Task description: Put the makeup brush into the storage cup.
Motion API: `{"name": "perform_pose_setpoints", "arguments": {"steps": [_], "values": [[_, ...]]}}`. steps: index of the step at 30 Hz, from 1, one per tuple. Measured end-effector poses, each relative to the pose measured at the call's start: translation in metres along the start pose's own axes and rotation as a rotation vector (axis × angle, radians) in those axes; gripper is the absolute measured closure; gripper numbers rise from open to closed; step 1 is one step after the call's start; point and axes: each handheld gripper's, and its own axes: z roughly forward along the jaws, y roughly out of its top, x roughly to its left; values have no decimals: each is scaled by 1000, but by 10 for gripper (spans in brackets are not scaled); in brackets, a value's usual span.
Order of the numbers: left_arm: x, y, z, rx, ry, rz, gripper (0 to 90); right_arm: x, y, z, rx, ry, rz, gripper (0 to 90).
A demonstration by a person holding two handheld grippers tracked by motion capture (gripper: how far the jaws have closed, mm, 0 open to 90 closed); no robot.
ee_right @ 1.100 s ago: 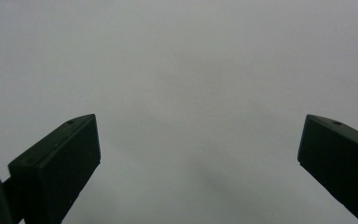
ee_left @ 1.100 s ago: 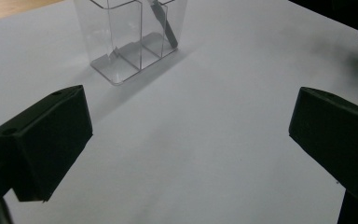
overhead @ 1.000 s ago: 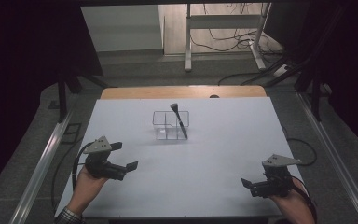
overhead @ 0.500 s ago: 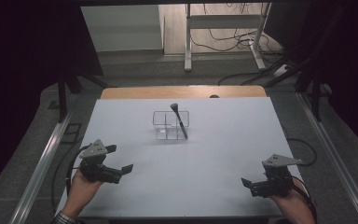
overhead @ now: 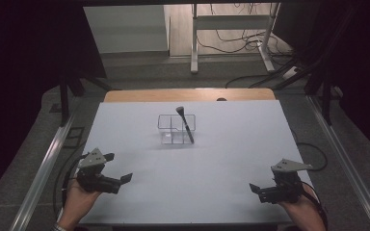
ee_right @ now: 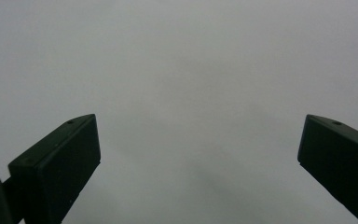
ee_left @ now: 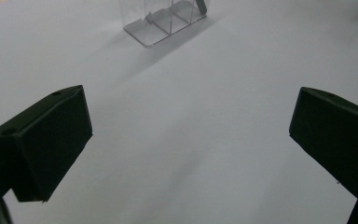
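Observation:
A clear plastic organiser (overhead: 176,129) with compartments stands near the middle of the white table (overhead: 231,159). A black makeup brush (overhead: 185,123) leans in its right compartment, head up. My left gripper (overhead: 120,181) rests open at the front left corner, well short of the organiser (ee_left: 165,21), which lies far ahead between its jaws (ee_left: 189,140). At the front right corner my right gripper (overhead: 256,191) is open too, its wide-set jaws (ee_right: 198,163) facing bare table. Nothing is held by either.
A wooden strip (overhead: 188,94) borders the table's far edge. Metal rails (overhead: 46,168) run along both sides. Beyond the table are a stand (overhead: 231,29) and floor cables (overhead: 250,48). Dark curtains hang at left and right.
My left gripper has drawn back toward the front left corner, away from the organiser. The right gripper has stayed put.

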Motion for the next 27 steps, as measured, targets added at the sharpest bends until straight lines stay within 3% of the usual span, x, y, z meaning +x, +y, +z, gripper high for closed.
{"name": "perform_pose_setpoints", "arguments": {"steps": [27], "values": [[3, -28, -25, 22, 80, -35, 0, 0, 0, 0, -1, 5, 3, 0]]}}
